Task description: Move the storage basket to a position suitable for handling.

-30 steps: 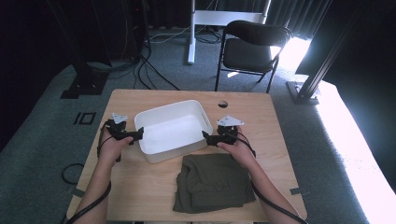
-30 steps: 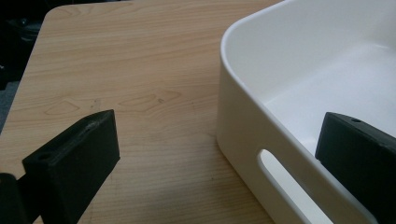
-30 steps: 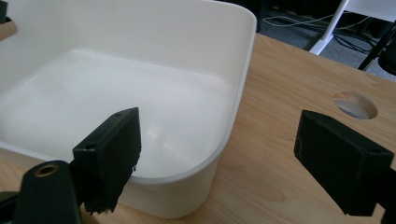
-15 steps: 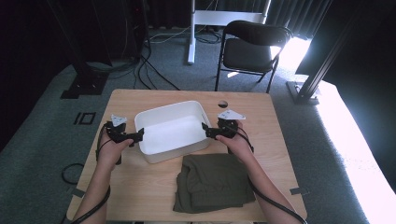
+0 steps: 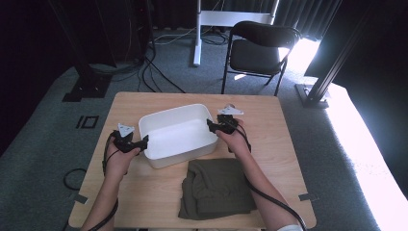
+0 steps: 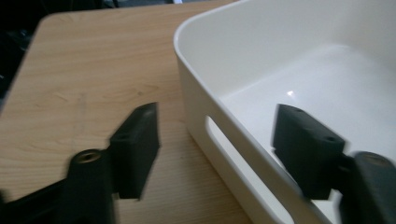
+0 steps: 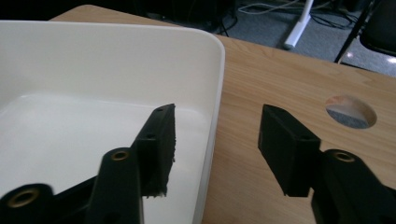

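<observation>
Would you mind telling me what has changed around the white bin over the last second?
Both grippers moved in to the white bin: the left gripper now straddles its left wall, the right gripper its right wall. Their jaws have just been closing on those walls, with gaps still visible at the pads. The bin, the folded green cloth and the table stayed put.

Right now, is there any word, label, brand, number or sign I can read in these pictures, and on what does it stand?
None: no text can be read.
The white bin, the folded olive cloth and the wooden table bear no print.
The grey plate on the left hand-held gripper and the one on the right hand-held gripper show no marking.
The black chair has no label that shows.
</observation>
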Available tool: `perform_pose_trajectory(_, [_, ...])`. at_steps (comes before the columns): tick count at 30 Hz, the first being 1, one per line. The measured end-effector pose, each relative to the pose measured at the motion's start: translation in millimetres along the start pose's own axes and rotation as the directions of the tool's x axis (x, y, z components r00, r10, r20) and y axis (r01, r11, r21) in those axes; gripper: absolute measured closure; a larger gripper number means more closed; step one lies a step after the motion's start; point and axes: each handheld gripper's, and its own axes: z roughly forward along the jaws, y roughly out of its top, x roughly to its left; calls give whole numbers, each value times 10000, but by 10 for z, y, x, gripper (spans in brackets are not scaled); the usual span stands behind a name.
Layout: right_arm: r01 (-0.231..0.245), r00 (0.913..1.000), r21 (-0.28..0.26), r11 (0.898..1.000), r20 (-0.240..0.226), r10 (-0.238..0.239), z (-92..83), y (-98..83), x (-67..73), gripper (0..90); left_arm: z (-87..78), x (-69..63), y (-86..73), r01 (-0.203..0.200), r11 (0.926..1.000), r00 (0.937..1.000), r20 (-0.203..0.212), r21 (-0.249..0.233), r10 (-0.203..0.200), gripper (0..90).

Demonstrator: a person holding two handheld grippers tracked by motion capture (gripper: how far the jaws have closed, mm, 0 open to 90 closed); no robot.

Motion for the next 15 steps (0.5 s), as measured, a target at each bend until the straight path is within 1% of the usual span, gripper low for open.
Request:
perform_pose_trajectory(1, [171, 9998, 149, 9997, 118, -173, 15, 7, 35, 536, 35, -8, -21, -97, 9999, 9999, -77, 128, 98, 401])
perform_pose_trajectory(2, [171, 9998, 149, 9997, 118, -173, 15, 7, 35, 536, 35, -8, -21, -97, 9999, 9999, -77, 128, 98, 412])
perform_pose_trajectory(3, [251, 9996, 222, 9994, 97, -253, 24, 9, 54, 564, 52, -15, -29, -89, 9999, 10000, -26, 140, 89, 412])
perform_pose_trajectory(4, [264, 9996, 339, 9991, 67, -266, 32, 12, 69, 577, 64, -23, -32, 48, 9998, 10000, 53, 190, -49, 418])
perform_pose_trajectory(5, [209, 9996, 380, 9991, 201, -217, 48, 14, 89, 647, 69, -34, -29, 133, 9996, 9998, 145, 251, -136, 487])
perform_pose_trajectory(6, [209, 9996, 380, 9991, 201, -217, 48, 14, 89, 647, 70, -53, -25, 170, 9995, 9998, 104, 264, -173, 487])
perform_pose_trajectory(7, [106, 9996, 392, 9992, 246, -116, 55, 14, 94, 677, 70, -70, -20, 125, 9997, 9999, -8, 222, -125, 519])
perform_pose_trajectory(8, [-37, 9997, 399, 9992, 254, 26, 63, 10, 97, 705, 67, -88, -13, 146, 9997, 9999, -58, 186, -145, 568])
perform_pose_trajectory(9, [-222, 9995, 407, 9989, 252, 212, 72, 5, 98, 736, 65, -105, -7, 114, 9997, 9997, -202, 220, -109, 617])
perform_pose_trajectory(10, [-369, 9990, 486, 9981, 253, 357, 77, 4, 100, 758, 65, -121, -1, 30, 9997, 9995, -325, 254, -21, 626])
perform_pose_trajectory(11, [-387, 9983, 560, 9977, 457, 361, 80, 10, 117, 801, 65, -131, 6, -23, 9996, 9991, -426, 287, 35, 645])
perform_pose_trajectory(12, [-387, 9983, 560, 9977, 457, 361, 80, 10, 117, 801, 60, -137, 14, -64, 9994, 9986, -523, 326, 81, 645])
perform_pose_trajectory(13, [-434, 9971, 573, 9974, 644, 397, 77, 21, 119, 835, 62, -148, 16, -86, 9994, 9981, -599, 340, 107, 654])
perform_pose_trajectory(14, [-434, 9971, 573, 9974, 644, 397, 77, 21, 119, 835, 64, -157, 17, -70, 9994, 9977, -670, 338, 92, 654])
perform_pose_trajectory(15, [-673, 9958, 599, 9959, 667, 632, 77, 20, 112, 850, 67, -164, 16, -19, 9995, 9974, -719, 325, 42, 663])
